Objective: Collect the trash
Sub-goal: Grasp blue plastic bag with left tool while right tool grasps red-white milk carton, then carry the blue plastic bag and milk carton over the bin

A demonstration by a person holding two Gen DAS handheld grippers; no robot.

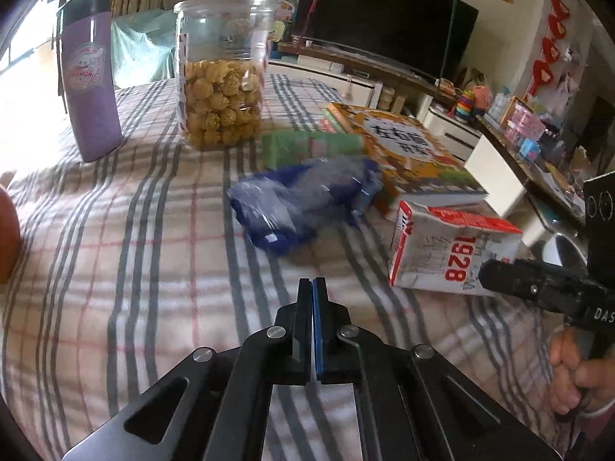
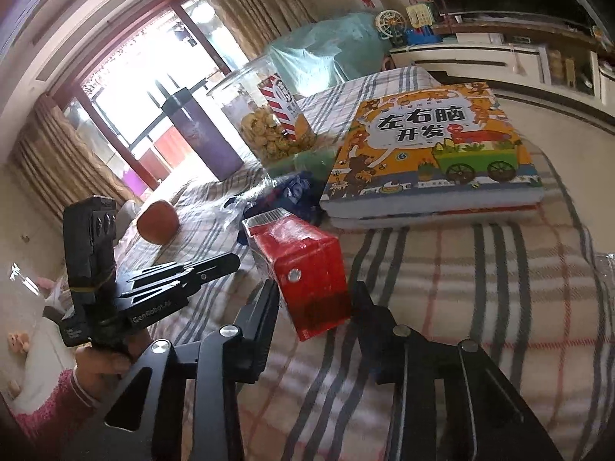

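While no bin or bag for the rubbish shows in the left wrist view, the left tongs (image 1: 312,288) hang pressed together with nothing between them, above the plaid cloth covering the desk (image 1: 134,269). Ahead of them lies a crumpled blue and clear plastic wrapper (image 1: 303,201), untouched, and to its right a flattened white and red paper carton marked 1928 (image 1: 449,249) rests on the cloth, with the right tongs (image 1: 499,269) at its near end. A clear plastic jar of yellow snacks (image 1: 223,73), a purple tumbler (image 1: 90,80) and an orange picture book (image 1: 407,153) stand behind; these look like things to keep.

From the right wrist view, the right tongs (image 2: 313,299) sit on either side of the carton (image 2: 303,272), apparently clamped on its end. The wrapper (image 2: 292,196) lies beyond it, beside the book (image 2: 430,146).

By my reading the work is barely begun: one piece is being gripped, nothing is binned, and the wrapper remains to be gathered.
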